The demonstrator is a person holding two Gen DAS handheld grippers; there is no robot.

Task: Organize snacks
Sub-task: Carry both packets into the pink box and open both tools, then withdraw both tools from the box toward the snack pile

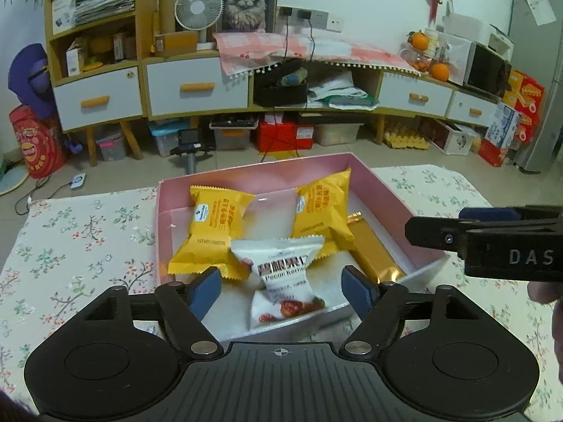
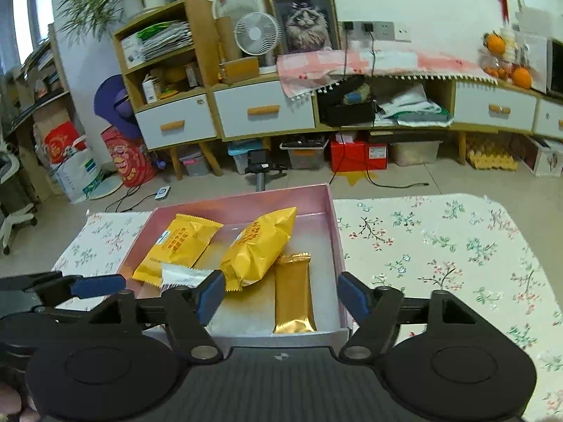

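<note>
Pink box (image 1: pixel 394 190) at the desk's (image 1: pixel 77 239) far edge, holding two yellow packets (image 1: pixel 211 232), a gold bar (image 1: pixel 373 253) and a white pecan packet (image 1: pixel 281 274), left tool (image 1: pixel 281 290) fingers apart above the white packet, right tool (image 2: pixel 281 293) fingers apart over the box's near wall

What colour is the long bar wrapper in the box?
Shiny gold bar wrapper, clearest in the right wrist view.

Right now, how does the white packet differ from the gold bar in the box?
The white packet is pillow-shaped with printed text and a red picture; the gold bar is long, narrow and plain foil. The white packet overlaps a yellow packet; the gold bar lies flat along the right wall. Both sit in the pink box, ungripped.
</note>
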